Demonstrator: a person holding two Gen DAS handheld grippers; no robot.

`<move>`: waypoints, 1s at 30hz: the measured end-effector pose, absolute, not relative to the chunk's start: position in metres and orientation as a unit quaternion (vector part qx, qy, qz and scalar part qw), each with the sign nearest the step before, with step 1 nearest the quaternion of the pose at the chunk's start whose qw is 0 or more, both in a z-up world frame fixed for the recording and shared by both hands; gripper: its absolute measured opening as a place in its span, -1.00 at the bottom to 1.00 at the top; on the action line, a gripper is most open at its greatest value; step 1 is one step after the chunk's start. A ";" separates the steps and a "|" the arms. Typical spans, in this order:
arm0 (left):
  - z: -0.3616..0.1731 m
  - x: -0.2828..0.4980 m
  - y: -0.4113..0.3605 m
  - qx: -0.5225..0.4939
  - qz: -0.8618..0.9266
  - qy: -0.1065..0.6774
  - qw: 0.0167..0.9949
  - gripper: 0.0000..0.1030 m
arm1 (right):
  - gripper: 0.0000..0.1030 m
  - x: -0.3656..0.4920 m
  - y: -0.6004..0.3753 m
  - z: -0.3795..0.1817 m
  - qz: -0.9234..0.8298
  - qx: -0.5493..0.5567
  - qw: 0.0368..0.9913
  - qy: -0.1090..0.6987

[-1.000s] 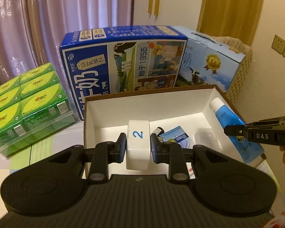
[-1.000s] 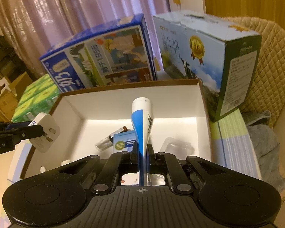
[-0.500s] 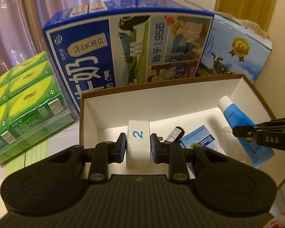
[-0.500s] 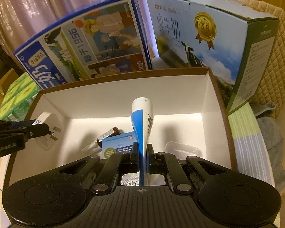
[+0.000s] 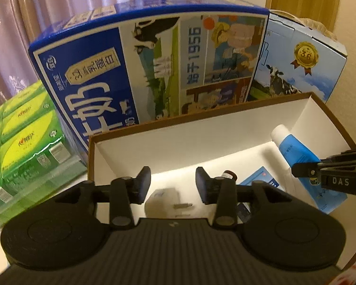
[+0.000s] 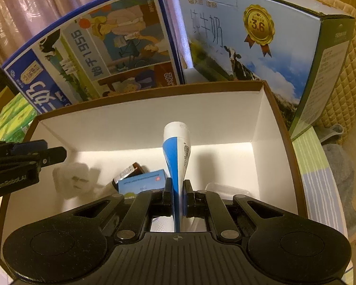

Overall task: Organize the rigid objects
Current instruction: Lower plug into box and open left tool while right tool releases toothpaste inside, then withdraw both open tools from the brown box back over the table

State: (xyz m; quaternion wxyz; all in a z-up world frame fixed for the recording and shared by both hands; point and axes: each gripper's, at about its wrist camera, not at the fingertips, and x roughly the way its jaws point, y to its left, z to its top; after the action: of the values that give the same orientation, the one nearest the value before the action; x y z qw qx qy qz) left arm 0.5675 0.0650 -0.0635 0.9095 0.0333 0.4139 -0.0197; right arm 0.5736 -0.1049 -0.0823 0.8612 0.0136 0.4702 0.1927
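White and blurred, the plug (image 5: pixel 165 201) lies apart from my left claw (image 5: pixel 173 185), whose jaws stand wide over the box (image 5: pixel 154 147). It sits at the box's left end, near a brown bottle (image 6: pixel 130 172) and a blue carton (image 6: pixel 142 182). My right claw (image 6: pixel 178 190) is clenched on the blue-and-white tube (image 6: pixel 176 152), cap end up, over the box's middle.

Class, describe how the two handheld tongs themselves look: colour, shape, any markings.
Both tongs are matte black plastic. The left tongs have a ribbed body, two round discs, linkage arms with silver pivots and dark blue pads; side lettering reads "GenRobot.AI". The right tongs match, with "DAS" in white on the side. No cables or sleeves show.
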 end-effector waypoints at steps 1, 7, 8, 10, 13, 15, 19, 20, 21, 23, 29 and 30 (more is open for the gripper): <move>-0.063 0.567 0.066 0.031 -0.022 0.416 0.909 -0.27 | -0.94 0.574 -0.105 -0.082 0.190 0.017 0.863 0.468; -0.063 0.560 0.071 0.023 -0.017 0.428 0.903 -0.25 | -0.07 0.572 -0.108 -0.076 0.195 0.022 0.871 0.451; -0.063 0.558 0.072 0.018 -0.017 0.430 0.902 -0.23 | 0.02 0.570 -0.110 -0.074 0.197 0.024 0.872 0.448; -0.063 0.553 0.075 0.011 -0.017 0.434 0.901 -0.16 | 0.03 0.565 -0.112 -0.071 0.201 0.019 0.872 0.446; -0.062 0.547 0.076 0.011 -0.017 0.439 0.898 -0.12 | 0.05 0.557 -0.113 -0.068 0.210 0.006 0.869 0.448; -0.061 0.543 0.076 0.010 -0.016 0.441 0.897 -0.10 | 0.07 0.552 -0.114 -0.067 0.212 0.000 0.868 0.450; -0.056 0.534 0.077 0.004 -0.015 0.443 0.897 -0.09 | 0.08 0.540 -0.118 -0.062 0.212 -0.004 0.868 0.450; -0.055 0.533 0.076 0.003 -0.016 0.442 0.897 -0.09 | 0.09 0.538 -0.119 -0.060 0.213 -0.004 0.867 0.450; -0.053 0.530 0.076 0.003 -0.016 0.441 0.897 -0.09 | 0.09 0.534 -0.120 -0.058 0.214 -0.004 0.868 0.449; -0.049 0.524 0.075 0.001 -0.018 0.439 0.899 -0.09 | 0.09 0.529 -0.123 -0.055 0.214 -0.003 0.868 0.447; -0.034 0.503 0.069 -0.009 -0.024 0.428 0.903 -0.09 | 0.10 0.508 -0.132 -0.040 0.217 0.003 0.872 0.440; -0.031 0.499 0.068 -0.011 -0.025 0.427 0.904 -0.09 | 0.10 0.504 -0.133 -0.037 0.218 0.003 0.872 0.438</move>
State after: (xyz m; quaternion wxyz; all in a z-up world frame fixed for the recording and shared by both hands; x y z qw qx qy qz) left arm 0.4987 0.0677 -0.0312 0.9039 -0.0106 0.4270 -0.0248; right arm 0.5039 -0.1330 -0.0370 0.8724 0.0035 0.4376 0.2178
